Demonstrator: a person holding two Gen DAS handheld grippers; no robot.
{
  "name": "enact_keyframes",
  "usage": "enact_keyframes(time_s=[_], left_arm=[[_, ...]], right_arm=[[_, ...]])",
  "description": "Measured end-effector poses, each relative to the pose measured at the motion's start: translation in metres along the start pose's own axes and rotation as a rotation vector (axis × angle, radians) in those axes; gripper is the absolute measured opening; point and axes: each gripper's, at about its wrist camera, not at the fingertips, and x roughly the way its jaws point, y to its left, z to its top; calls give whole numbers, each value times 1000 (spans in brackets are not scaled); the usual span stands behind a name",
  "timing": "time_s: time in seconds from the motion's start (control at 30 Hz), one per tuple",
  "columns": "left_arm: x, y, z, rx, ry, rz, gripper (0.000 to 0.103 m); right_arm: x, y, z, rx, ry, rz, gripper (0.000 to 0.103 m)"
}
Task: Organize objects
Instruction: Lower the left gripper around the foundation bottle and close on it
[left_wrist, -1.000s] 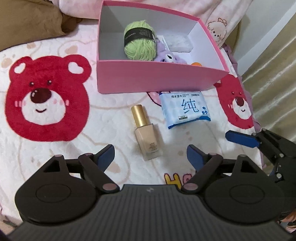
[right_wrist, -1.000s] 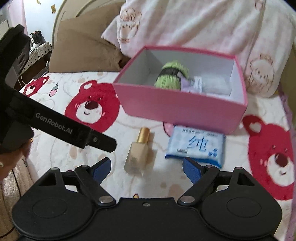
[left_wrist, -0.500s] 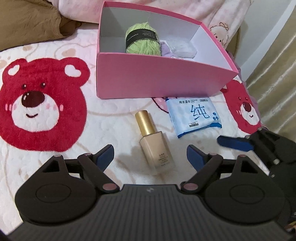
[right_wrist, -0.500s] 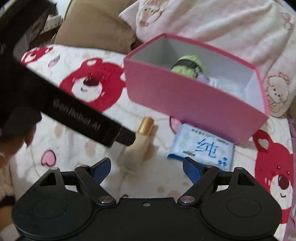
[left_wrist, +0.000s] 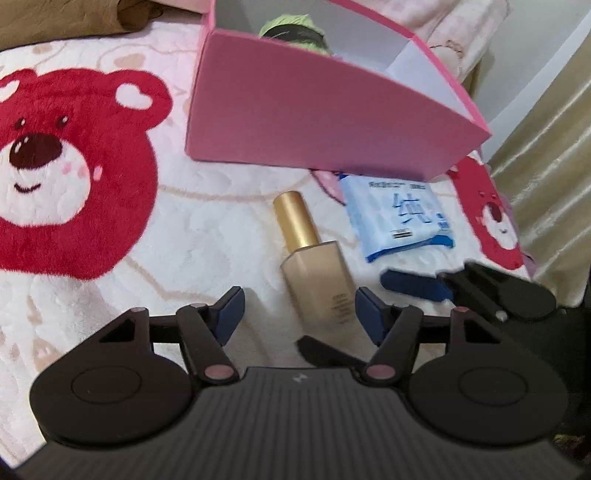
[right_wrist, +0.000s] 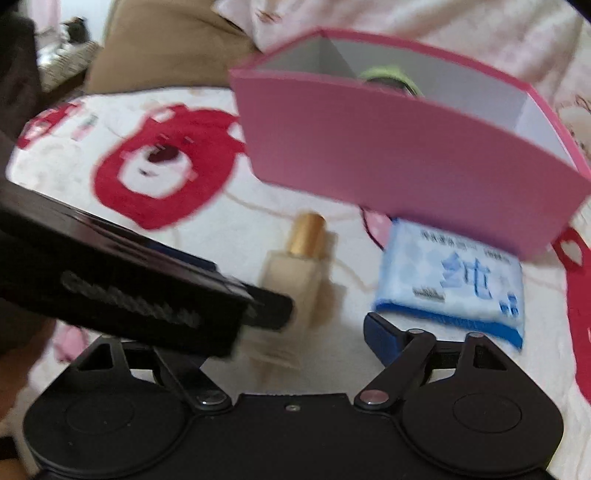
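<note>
A beige foundation bottle (left_wrist: 314, 266) with a gold cap lies on the bear-print blanket, its lower end between the open fingers of my left gripper (left_wrist: 299, 312). The bottle also shows in the right wrist view (right_wrist: 295, 269). A blue wet-wipes pack (left_wrist: 399, 218) lies to its right, also in the right wrist view (right_wrist: 454, 284). Behind both stands a pink box (left_wrist: 314, 110) holding green yarn (left_wrist: 291, 26). My right gripper (right_wrist: 295, 325) is open and empty, low over the blanket near the bottle; its left finger is hidden behind the left gripper's body (right_wrist: 122, 280).
The blanket (left_wrist: 110, 229) with red bears covers the bed. A brown pillow (right_wrist: 166, 48) and a pink quilt (right_wrist: 443, 22) lie behind the box. A curtain (left_wrist: 546, 140) hangs at the right edge of the bed.
Both grippers have moved down and forward toward the bottle and wipes. The left gripper's fingers now flank the bottle's lower end. The right wrist view is blurred by motion.
</note>
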Motion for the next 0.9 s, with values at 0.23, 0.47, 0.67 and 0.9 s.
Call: enact_keyframes(time_s=[0.23, 0.47, 0.67, 0.9], left_arm=[[13, 9, 1, -127, 17, -142, 36], [16, 3, -2, -111, 24, -128, 38], [21, 1, -4, -110, 42, -125, 42], [19, -5, -8, -71, 22, -113, 42]], right_arm=[[4, -9, -4, 102, -9, 45, 62], [2, -7, -8, 95, 5, 77, 46], [0, -10, -11, 95, 3, 102, 43], [4, -14, -12, 101, 10, 127, 44]])
